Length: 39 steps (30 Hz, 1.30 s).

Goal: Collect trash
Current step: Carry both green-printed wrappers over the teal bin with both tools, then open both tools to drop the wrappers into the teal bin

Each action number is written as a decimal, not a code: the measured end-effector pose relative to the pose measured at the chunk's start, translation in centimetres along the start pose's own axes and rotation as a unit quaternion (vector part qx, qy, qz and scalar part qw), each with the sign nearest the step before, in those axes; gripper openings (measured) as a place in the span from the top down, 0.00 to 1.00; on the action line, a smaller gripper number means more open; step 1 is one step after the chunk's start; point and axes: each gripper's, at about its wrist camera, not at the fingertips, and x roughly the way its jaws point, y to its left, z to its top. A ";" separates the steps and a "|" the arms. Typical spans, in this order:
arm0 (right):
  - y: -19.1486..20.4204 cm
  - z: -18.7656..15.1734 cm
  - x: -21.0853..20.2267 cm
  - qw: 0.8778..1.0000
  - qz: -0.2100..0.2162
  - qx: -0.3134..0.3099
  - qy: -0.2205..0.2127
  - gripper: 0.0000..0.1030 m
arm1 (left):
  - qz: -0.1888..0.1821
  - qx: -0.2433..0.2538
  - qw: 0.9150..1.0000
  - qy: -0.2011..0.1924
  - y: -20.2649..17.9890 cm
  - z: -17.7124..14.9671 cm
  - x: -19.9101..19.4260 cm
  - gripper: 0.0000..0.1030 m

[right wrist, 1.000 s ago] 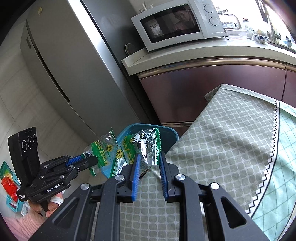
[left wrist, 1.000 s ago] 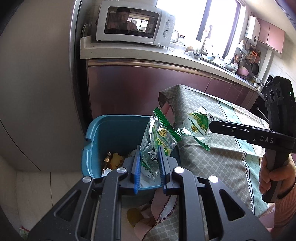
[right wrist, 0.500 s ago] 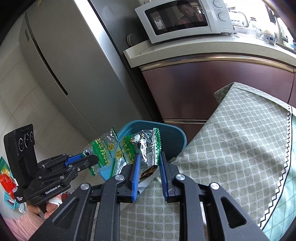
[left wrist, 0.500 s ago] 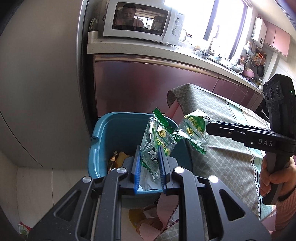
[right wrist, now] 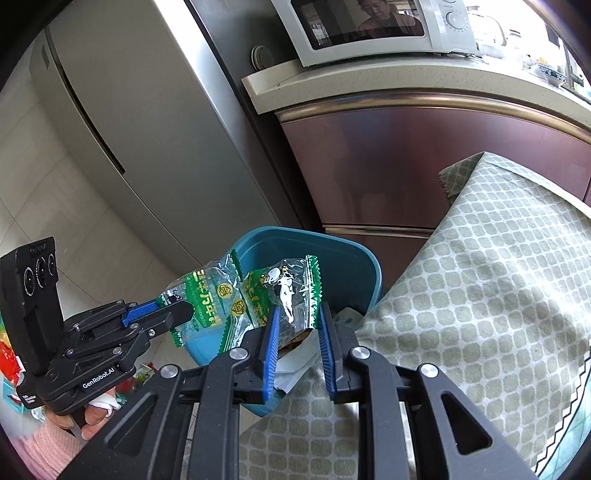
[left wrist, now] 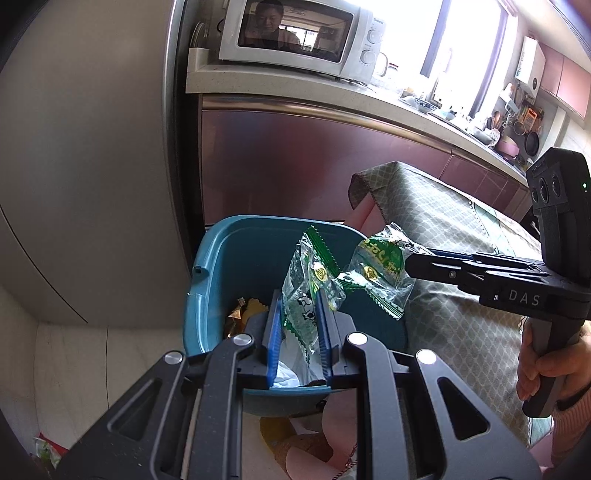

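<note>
A teal trash bin (left wrist: 236, 258) stands on the floor by the table corner, with wrappers inside; it also shows in the right wrist view (right wrist: 354, 266). My left gripper (left wrist: 297, 325) is shut on a clear green-edged wrapper (left wrist: 306, 280) over the bin. My right gripper (right wrist: 297, 325) is shut on a second green wrapper (right wrist: 291, 291), also over the bin. In the left wrist view that second wrapper (left wrist: 380, 269) hangs from the right gripper's tip (left wrist: 417, 262). In the right wrist view the left gripper (right wrist: 173, 314) holds its wrapper (right wrist: 207, 302) beside mine.
A table with a green patterned cloth (right wrist: 498, 288) sits right of the bin. A steel fridge (right wrist: 129, 129) and maroon cabinets (left wrist: 295, 162) with a microwave (left wrist: 295, 33) stand behind. Loose packets (right wrist: 7, 354) lie on the floor at left.
Both grippers have moved closer to the bin with their wrappers still held; the bin now lies more directly beneath them.
</note>
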 end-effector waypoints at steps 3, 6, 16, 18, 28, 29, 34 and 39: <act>0.1 0.0 0.4 1.000 -0.003 -0.001 0.003 0.81 | 0.002 -0.003 1.000 0.004 0.2 0.0 0.6 0.83; 0.2 0.2 0.8 1.000 -0.006 -0.003 0.008 0.81 | 0.003 -0.004 1.000 0.009 0.4 0.1 1.3 0.83; 0.6 0.6 2.4 1.000 -0.014 -0.007 0.023 0.81 | 0.005 -0.009 1.000 0.023 0.4 0.3 3.3 0.83; 0.6 0.7 2.6 1.000 -0.015 -0.008 0.024 0.81 | 0.005 -0.008 1.000 0.023 0.3 0.3 3.6 0.83; 0.8 1.2 3.5 0.999 -0.021 -0.009 0.033 0.79 | 0.008 -0.006 1.000 0.027 0.1 0.4 4.5 0.83; 0.8 1.3 3.6 0.999 -0.021 -0.009 0.034 0.79 | 0.008 -0.006 1.000 0.028 0.1 0.4 4.6 0.83; 0.9 1.6 4.0 0.999 -0.025 -0.006 0.037 0.78 | 0.011 -0.008 0.999 0.031 0.1 0.4 5.2 0.82; 0.6 1.5 3.8 0.999 -0.026 0.000 0.030 0.67 | 0.008 -0.016 0.999 0.039 0.4 0.3 6.0 0.76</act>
